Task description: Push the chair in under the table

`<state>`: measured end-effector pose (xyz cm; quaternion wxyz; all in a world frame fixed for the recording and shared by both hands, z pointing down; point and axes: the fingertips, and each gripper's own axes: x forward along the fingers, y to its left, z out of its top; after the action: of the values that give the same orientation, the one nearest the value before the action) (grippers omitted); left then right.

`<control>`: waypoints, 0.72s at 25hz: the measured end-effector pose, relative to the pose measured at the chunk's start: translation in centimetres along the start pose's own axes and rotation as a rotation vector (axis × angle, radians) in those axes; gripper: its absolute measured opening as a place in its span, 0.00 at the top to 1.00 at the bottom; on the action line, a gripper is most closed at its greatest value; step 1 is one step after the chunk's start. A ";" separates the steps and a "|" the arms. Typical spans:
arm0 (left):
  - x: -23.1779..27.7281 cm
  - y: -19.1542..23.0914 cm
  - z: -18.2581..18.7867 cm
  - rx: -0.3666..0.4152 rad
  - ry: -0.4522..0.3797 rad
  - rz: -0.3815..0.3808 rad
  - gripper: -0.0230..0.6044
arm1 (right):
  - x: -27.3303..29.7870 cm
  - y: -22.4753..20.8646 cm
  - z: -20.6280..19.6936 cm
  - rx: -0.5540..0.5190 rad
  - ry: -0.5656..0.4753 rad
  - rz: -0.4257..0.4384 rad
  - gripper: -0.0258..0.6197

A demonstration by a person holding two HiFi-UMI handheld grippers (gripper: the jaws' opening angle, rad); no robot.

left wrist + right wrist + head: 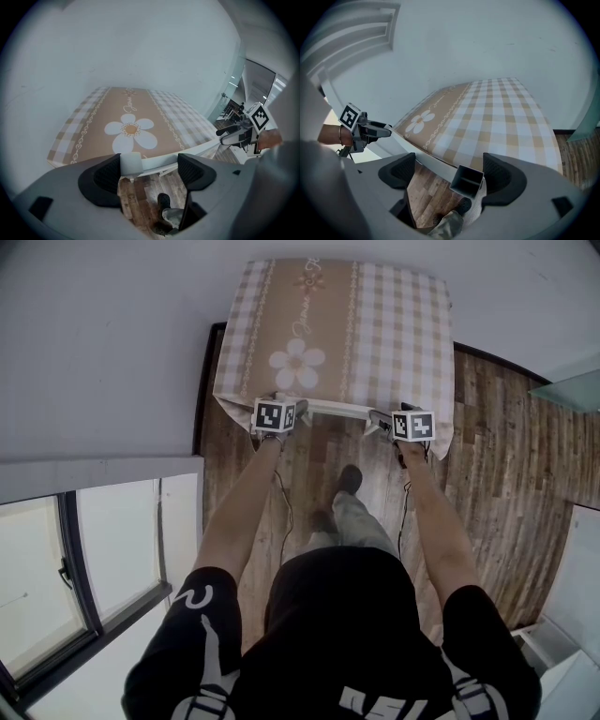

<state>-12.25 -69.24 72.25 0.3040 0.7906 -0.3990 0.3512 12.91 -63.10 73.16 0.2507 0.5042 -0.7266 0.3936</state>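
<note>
**Head view.** We stand at the worktop (pixel 394 324). The left tool (pixel 298 410) and the right tool (pixel 380 418) are set at either end of the top rail of the chair (pixel 336 409). The rail lies at the near edge of the cloth. The cloth hides the seat, so the chair is probably most of the way in.

**Left gripper view.** The jaws are spread. The white left post (pixel 131 164) stands between them, against the left-hand pad.

**Right gripper view.** The jaws are spread. The hollow right post (pixel 466 180) sits between them, nearer the right-hand pad and not clamped.

**Step in hand.** We judge this to be the push itself, likely near its end. The next move calls for even forward pressure from both tools, so that the chair runs straight.
</note>
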 end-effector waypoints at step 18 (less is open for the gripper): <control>-5.8 -1.9 3.0 0.020 -0.255 0.002 0.36 | -6.7 1.2 1.9 0.005 -0.176 -0.097 0.41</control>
<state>-12.21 -68.18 65.52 0.2423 0.8314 -0.4319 0.2520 14.30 -60.85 66.63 0.2032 0.5722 -0.7195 0.3371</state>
